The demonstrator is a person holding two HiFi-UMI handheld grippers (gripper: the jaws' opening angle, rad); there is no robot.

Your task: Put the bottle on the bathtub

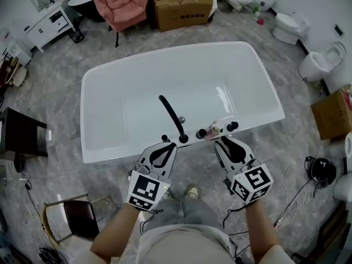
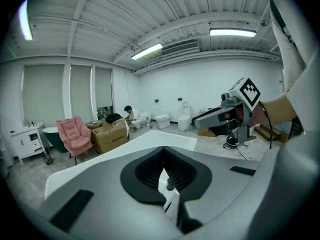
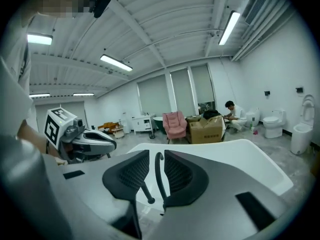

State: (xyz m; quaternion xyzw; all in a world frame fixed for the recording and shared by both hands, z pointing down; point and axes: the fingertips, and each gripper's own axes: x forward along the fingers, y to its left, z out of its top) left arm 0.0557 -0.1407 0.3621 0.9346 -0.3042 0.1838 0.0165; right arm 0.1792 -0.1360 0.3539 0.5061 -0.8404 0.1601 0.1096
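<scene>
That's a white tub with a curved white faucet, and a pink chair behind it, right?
Not quite. The faucet is black, not white, as the head view shows. The tub is white, and the pink chair does stand behind it.

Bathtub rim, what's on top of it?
A black faucet, knobs and a small pale item, maybe the bottle. The left gripper and right gripper hide its near edge.

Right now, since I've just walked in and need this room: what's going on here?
A person stands at the near rim of the white bathtub, a gripper in each hand. The left gripper and right gripper hover by the black faucet, both empty: left jaws together, right slightly apart. Neither holds a bottle.
</scene>
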